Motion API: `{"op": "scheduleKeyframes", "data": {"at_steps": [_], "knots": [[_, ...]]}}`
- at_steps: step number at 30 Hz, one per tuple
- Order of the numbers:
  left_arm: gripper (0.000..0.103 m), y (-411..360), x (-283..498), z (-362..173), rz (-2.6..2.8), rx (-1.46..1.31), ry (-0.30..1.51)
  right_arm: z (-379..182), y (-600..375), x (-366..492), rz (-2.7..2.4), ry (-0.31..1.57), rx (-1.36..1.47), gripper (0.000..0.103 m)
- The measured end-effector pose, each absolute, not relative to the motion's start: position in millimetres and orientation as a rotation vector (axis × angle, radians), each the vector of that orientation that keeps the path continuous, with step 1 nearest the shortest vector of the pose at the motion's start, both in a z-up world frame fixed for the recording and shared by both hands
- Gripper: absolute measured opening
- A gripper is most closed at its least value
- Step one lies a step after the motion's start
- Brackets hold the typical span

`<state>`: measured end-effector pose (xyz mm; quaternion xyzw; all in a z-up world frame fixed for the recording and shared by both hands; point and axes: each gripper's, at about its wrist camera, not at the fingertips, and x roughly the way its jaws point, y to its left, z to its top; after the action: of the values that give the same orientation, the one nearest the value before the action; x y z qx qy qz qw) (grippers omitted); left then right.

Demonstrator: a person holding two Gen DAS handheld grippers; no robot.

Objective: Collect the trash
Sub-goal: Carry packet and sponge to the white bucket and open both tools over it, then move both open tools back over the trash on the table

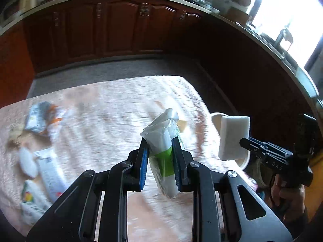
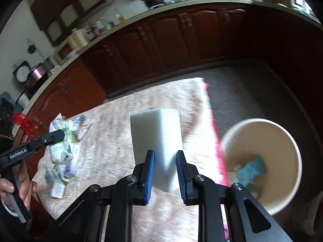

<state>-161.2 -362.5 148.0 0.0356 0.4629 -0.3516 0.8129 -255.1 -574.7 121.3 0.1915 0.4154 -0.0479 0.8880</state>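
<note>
My left gripper is shut on a crumpled white and green wrapper and holds it above the table; the wrapper also shows in the right wrist view. My right gripper is shut on a white foam block, held above the table's right side; the block also shows in the left wrist view. A beige trash bin stands on the floor to the right of the table, with bits of blue and green trash inside. More wrappers and packets lie on the table's left side.
The table has a pale patterned cloth with a pink edge. Dark wooden cabinets with a cluttered counter run along the far side. Grey floor lies between table and cabinets. A bright window is at the right.
</note>
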Motion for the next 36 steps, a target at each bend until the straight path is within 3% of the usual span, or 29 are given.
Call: {"op": "scheduleKeyframes", "data": {"at_steps": [11, 14, 16, 17, 19, 36], "knots": [[0.02, -482.2, -186.8, 131.5, -0.965, 0.028, 1.067, 104.1, -652.3, -305.6, -0.372, 0.89, 0.435, 0.021], [0.025, -507.2, -189.8, 117.6, -1.002, -0.016, 1.107, 95.8, -669.7, -310.7, -0.453, 0.917, 0.436, 0.022], [0.036, -516.7, -188.9, 108.0, -1.012, -0.054, 1.14, 88.9, -678.0, -312.8, -0.497, 0.951, 0.422, 0.036], [0.045, -519.8, -188.2, 103.4, -1.014, -0.064, 1.157, 87.1, -679.2, -313.6, -0.513, 0.955, 0.416, 0.051], [0.054, -521.9, -188.3, 98.4, -0.998, -0.056, 1.166, 87.2, -679.2, -318.2, -0.521, 0.932, 0.419, 0.055], [0.055, -485.4, -188.8, 105.3, -0.876, 0.091, 1.034, 86.9, -660.2, -311.1, -0.501, 0.926, 0.432, 0.059]]}}
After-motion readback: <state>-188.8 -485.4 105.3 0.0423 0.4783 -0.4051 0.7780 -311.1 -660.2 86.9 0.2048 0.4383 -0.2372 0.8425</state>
